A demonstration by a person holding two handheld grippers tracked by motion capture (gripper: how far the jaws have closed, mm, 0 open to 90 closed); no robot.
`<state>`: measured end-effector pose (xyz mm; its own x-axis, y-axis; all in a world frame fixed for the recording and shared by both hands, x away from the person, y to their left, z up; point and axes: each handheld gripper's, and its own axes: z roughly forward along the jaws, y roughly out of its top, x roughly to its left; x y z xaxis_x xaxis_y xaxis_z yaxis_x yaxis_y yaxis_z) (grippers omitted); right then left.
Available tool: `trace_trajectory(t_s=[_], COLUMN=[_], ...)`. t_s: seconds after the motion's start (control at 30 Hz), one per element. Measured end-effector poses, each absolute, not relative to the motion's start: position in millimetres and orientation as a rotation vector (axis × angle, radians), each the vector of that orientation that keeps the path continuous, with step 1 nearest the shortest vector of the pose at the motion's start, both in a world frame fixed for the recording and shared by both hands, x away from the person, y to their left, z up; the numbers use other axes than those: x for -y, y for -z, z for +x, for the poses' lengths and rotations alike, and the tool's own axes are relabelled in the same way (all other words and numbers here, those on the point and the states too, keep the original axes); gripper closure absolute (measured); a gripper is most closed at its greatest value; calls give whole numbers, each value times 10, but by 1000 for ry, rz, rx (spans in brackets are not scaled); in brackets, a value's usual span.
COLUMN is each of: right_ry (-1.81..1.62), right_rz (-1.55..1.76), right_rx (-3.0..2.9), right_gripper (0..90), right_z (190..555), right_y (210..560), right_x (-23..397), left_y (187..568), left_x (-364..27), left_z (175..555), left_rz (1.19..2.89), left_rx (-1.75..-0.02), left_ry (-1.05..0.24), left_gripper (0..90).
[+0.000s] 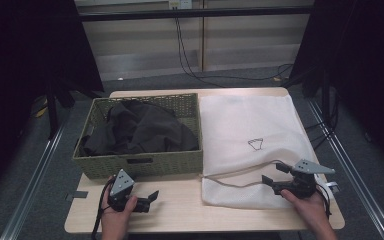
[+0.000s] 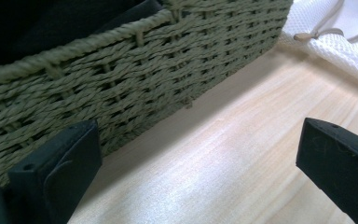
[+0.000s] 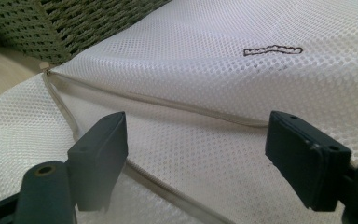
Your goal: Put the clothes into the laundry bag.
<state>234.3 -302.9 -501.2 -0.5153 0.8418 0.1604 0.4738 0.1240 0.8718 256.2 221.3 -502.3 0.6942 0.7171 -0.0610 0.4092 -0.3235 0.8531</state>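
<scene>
A green woven basket (image 1: 140, 165) holding dark clothes (image 1: 140, 130) stands on the left half of the wooden table (image 1: 180, 210). A white mesh laundry bag (image 1: 250, 135) with a drawstring cord (image 1: 230, 181) lies flat to its right. My left gripper (image 1: 147, 199) rests open near the table's front edge, just in front of the basket (image 2: 121, 84), with nothing between its jaws. My right gripper (image 1: 274, 181) is open over the bag's front right part; its jaws straddle the mesh (image 3: 196, 93) and the cord (image 3: 168, 191) without pressing on them.
Bare wood lies between the basket and the front edge (image 2: 223, 158). Dark curtains flank both sides, and cables (image 1: 190, 55) hang down the wall behind the table. A small brown mark (image 1: 255, 144) sits on the bag's middle.
</scene>
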Motion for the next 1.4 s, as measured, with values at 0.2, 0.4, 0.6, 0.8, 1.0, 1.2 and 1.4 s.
trace_trajectory(t_s=[0.2, 0.4, 0.6, 0.8, 1.0, 1.2, 1.4], right_ry=[-1360, -1329, -1254, -1285, -1223, -1146, -1087], right_rz=[1309, 1289, 1198, 1167, 1150, 1094, 1180], right_rx=[-2086, -2172, -2126, -2091, -2126, -2291, -2379], right_gripper=[201, 200, 273, 472, 852, 900, 900], right_z=[2409, 2429, 2315, 2283, 2419, 2571, 2653], right_y=[5022, 5015, 4907, 4781, 4750, 4844, 5050], right_x=[3050, 3065, 2984, 2910, 2772, 2556, 2395], left_y=[5031, 5022, 4978, 4894, 4831, 4850, 4837], left_x=[-2185, -2195, -2181, -1946, -1622, -942, -301], left_z=[2628, 2601, 2523, 2373, 2355, 2384, 2474], left_rz=[1980, 1962, 1908, 1879, 1890, 2005, 2047], left_rx=[-903, -895, -920, -902, -819, -670, -581], left_ry=[-399, -406, -429, -480, -357, -225, -153], left_gripper=[1, 1, 32, 419, 900, 900, 900])
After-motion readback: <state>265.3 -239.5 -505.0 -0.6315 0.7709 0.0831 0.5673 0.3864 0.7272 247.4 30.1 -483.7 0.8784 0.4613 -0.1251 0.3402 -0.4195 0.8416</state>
